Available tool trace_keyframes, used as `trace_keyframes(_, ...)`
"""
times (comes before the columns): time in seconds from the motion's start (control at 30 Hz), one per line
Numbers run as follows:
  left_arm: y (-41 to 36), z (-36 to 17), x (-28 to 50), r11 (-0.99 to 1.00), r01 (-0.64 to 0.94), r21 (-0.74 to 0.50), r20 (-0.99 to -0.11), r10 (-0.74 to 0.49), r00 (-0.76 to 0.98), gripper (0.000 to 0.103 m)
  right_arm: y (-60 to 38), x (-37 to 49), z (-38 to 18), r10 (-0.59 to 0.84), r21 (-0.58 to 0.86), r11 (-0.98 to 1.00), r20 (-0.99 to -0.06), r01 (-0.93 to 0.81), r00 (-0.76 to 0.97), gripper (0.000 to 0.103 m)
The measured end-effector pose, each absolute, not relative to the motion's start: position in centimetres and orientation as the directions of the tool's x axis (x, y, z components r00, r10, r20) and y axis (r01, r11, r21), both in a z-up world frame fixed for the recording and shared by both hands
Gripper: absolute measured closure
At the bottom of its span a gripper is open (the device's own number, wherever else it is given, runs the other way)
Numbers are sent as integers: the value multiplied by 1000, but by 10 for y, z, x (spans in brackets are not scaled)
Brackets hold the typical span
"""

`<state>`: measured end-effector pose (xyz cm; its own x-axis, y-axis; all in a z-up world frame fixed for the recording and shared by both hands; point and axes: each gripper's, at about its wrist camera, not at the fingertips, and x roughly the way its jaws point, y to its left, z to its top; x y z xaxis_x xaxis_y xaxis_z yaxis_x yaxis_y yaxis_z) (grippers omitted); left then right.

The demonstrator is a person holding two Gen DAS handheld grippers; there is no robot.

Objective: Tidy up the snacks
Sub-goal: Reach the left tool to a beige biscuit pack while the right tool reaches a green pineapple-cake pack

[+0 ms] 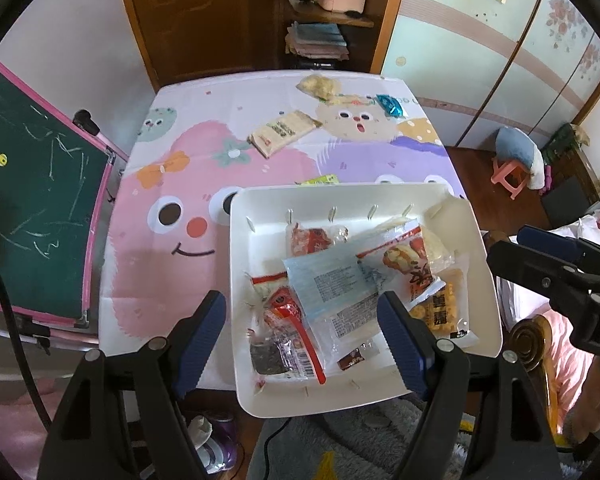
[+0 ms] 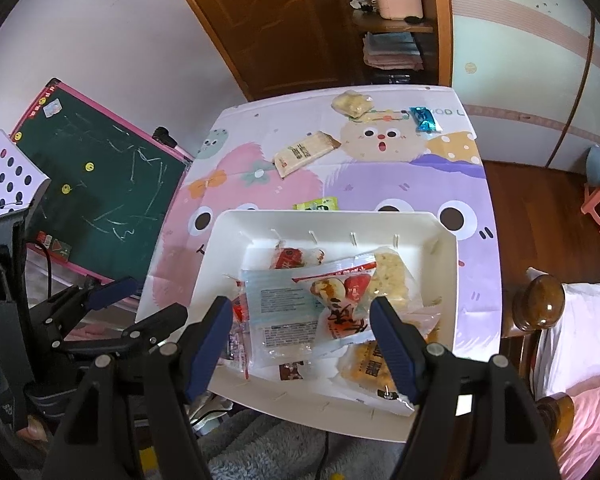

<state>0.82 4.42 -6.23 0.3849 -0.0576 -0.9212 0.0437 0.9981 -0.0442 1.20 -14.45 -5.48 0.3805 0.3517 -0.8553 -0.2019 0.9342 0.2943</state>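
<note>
A: Left wrist view. The left gripper (image 1: 302,336) hangs above the near-left part of the white bin (image 1: 490,292), jaws spread, nothing between the pads. Why so high?

B: Probably to keep clear of the bin, which juts past the near table edge and already holds a loose heap of snack packets (image 1: 340,280). Four snacks lie outside it: a beige wafer pack (image 1: 283,131), a yellow puffed snack (image 1: 319,86), a blue candy (image 1: 390,105) and a green packet (image 1: 321,179), the last half hidden behind the bin's far wall.

A: Right wrist view?

B: The right gripper (image 2: 302,334) is likewise spread and empty over the heap. The print on the overlapping wrappers cannot be read, and the bin's near corner is cut off by the fingers (image 2: 392,346).
</note>
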Motion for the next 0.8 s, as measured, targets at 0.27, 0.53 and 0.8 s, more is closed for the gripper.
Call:
trace_keyframes(0.27, 54, -25, 27, 998, 50, 32, -873, 4, 488, 22, -145, 22, -39, 337, 273, 939, -846, -208, 413, 32)
trace_keyframes(0.53, 78, -4, 92, 990, 103, 93, -838, 22, 546, 21, -141, 81, -40, 311, 288, 950, -871, -119, 380, 32)
trace_keyframes(0.8, 98, -17, 184, 956, 240, 167, -816, -3, 578, 17, -105, 184, -100, 252, 250, 967, -941, -38, 227, 32)
